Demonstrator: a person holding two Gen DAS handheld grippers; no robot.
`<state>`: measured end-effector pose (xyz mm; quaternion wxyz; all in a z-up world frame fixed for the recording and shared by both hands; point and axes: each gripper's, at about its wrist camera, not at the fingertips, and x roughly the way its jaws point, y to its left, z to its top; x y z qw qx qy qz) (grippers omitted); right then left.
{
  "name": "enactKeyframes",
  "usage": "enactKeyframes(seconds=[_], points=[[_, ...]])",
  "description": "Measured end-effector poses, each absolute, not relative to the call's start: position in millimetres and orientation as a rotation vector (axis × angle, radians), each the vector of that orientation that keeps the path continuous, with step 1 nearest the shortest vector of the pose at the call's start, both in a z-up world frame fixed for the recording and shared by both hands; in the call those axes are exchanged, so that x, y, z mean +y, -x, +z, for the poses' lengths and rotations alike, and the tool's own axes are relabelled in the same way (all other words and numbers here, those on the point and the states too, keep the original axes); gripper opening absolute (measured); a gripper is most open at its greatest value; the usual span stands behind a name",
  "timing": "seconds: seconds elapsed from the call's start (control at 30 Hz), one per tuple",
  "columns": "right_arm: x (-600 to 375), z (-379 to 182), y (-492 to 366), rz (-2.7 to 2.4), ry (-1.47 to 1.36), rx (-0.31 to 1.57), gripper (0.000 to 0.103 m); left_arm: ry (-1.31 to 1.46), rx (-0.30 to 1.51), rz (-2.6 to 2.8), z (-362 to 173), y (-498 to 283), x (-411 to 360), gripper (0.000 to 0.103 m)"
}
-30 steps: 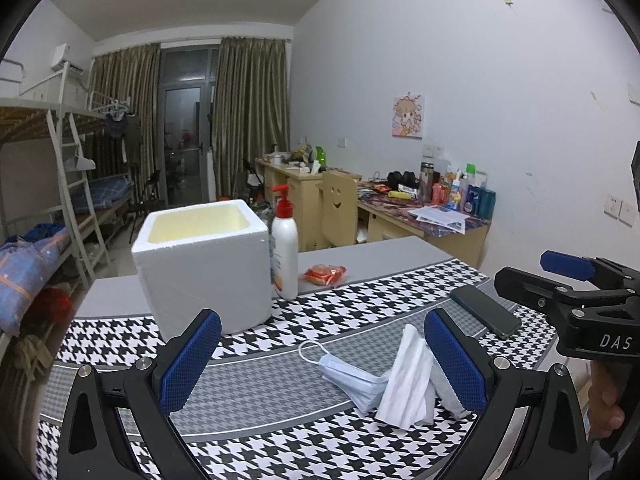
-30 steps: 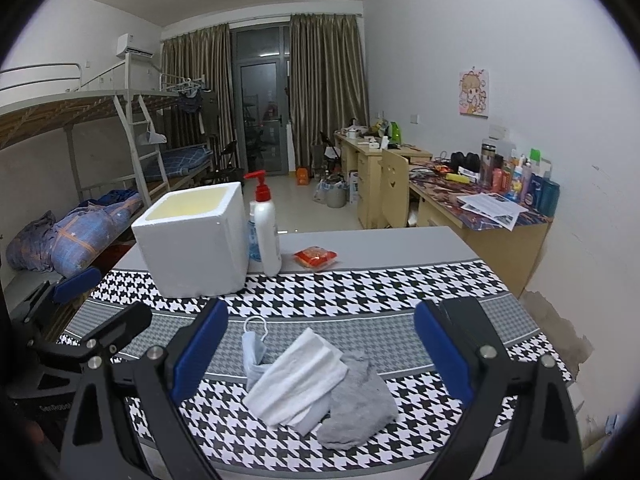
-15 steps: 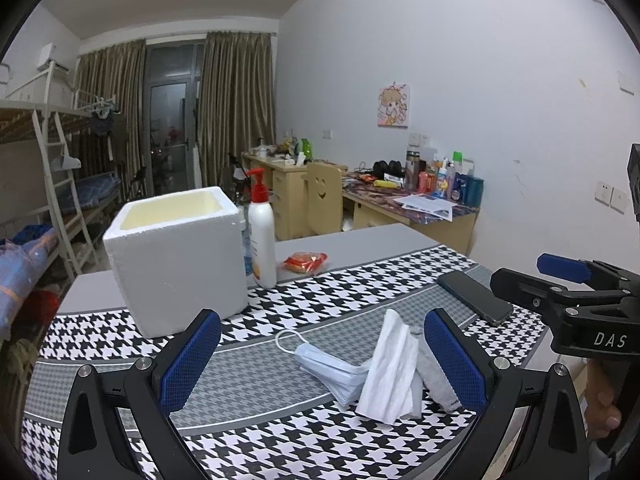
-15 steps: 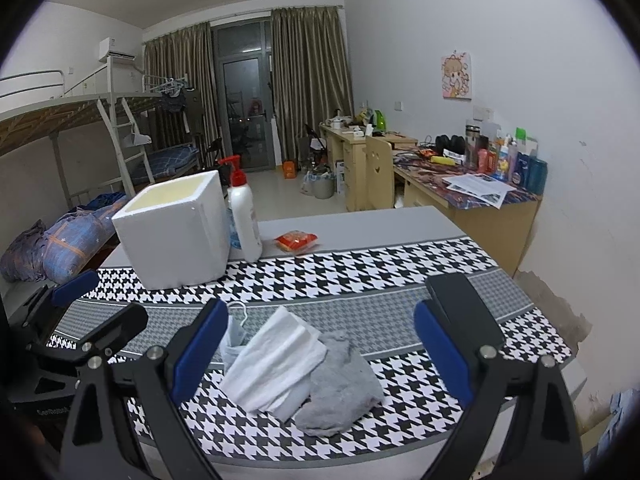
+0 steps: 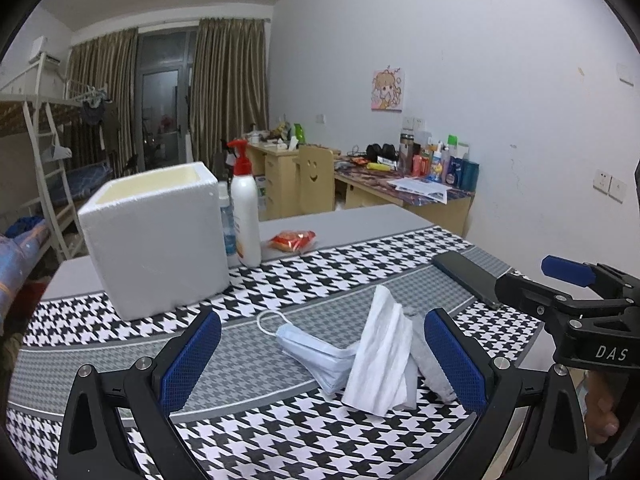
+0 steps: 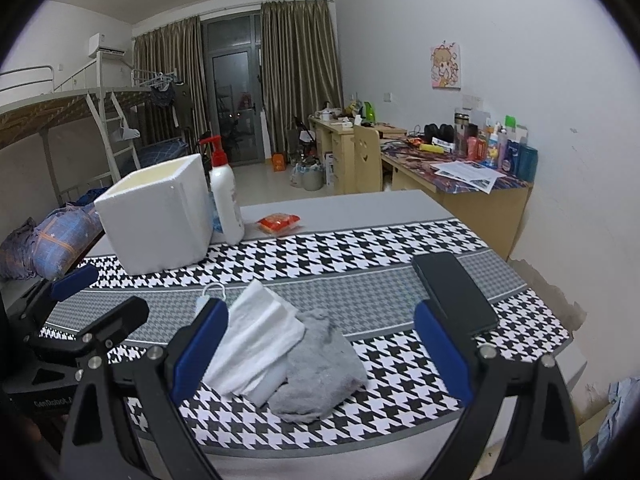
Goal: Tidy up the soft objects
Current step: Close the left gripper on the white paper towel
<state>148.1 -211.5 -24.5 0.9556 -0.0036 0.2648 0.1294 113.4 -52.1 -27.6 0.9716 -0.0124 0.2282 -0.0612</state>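
Approach stage of the sorting task, before any grasp. The left gripper [image 5: 320,360] and the right gripper [image 6: 320,348] both hover above the near edge of the houndstooth tablecloth [image 6: 360,248], jaws spread wide and holding nothing. Three soft items lie in an overlapping heap between them: a pale blue face mask [image 5: 310,354] on the left, folded white tissues [image 6: 256,340] resting across it, and a grey cloth [image 6: 320,372] tucked under the tissues on the right. The likely destination, judged from the task, is the open white foam box [image 5: 156,240], which stands farther back on the cloth, well apart from the heap and just beside a pump bottle [image 5: 246,216]. A dark phone [image 6: 454,294] lies to the right of the heap and appears to be no part of the task. The next move calls for lowering one gripper onto a single item, probably the tissues on top, and closing without dragging its neighbours along.
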Motion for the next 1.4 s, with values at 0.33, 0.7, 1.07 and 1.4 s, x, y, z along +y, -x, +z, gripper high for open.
enactKeyframes(seconds=[0.33,0.7,1.07,1.4], points=[[-217.9,-39.7,-152.3,0.253,-0.002,0.567,0.096,0.013,0.498,-0.145,-43.4,-123.5,-61.4,0.102],[-228.0,-60.3,-161.0,0.229,-0.028,0.619,0.097,0.023,0.542,-0.189,-59.1,-135.7,-67.4,0.102],[-233.0,-79.3,-172.4,0.216,-0.037,0.68,0.096,0.026,0.601,-0.262,-73.5,-147.8,-75.7,0.086],[-236.2,-87.2,-177.0,0.215,-0.045,0.706,0.096,0.022,0.665,-0.318,-84.5,-153.2,-86.1,0.064]])
